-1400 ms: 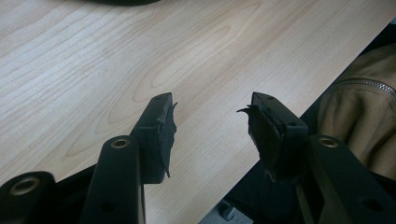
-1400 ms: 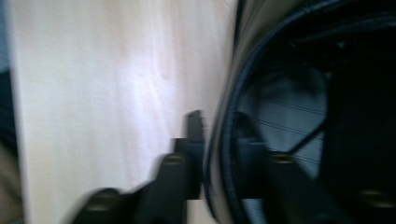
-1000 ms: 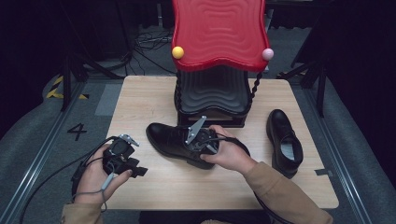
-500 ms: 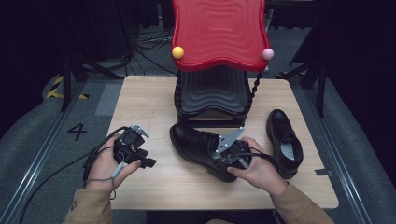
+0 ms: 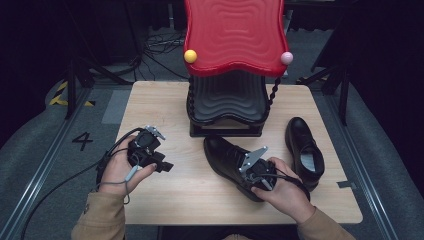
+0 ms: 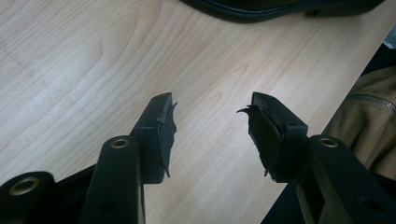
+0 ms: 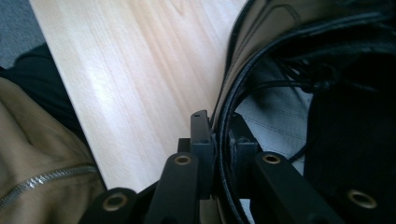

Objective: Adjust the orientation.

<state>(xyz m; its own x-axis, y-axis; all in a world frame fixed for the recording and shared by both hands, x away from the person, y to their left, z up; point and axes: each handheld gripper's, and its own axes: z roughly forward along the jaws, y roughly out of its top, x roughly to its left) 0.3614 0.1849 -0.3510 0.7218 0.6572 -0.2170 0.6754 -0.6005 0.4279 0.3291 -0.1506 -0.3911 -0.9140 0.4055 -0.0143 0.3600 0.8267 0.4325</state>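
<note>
A black leather shoe (image 5: 225,157) lies on the wooden table (image 5: 165,102) in front of the stand, toe toward the back left. My right gripper (image 5: 257,177) is shut on the collar of this shoe (image 7: 227,140), one jaw inside and one outside the rim. A second black shoe (image 5: 303,150) rests at the right, toe pointing away. My left gripper (image 5: 161,165) hovers over the left part of the table, open with nothing between its pads (image 6: 163,128). The first shoe's sole edge (image 6: 261,8) shows at the top of the left gripper view.
A black ribbed stand (image 5: 227,102) with a red wavy top (image 5: 234,35), a yellow ball (image 5: 190,56) and a pink ball (image 5: 286,58) occupies the back middle. Bare wood lies between the two grippers. Grey floor and rails surround the table.
My right gripper has dragged the first shoe to the right and toward me. My left gripper has shifted right and a little farther in over the table, staying open.
</note>
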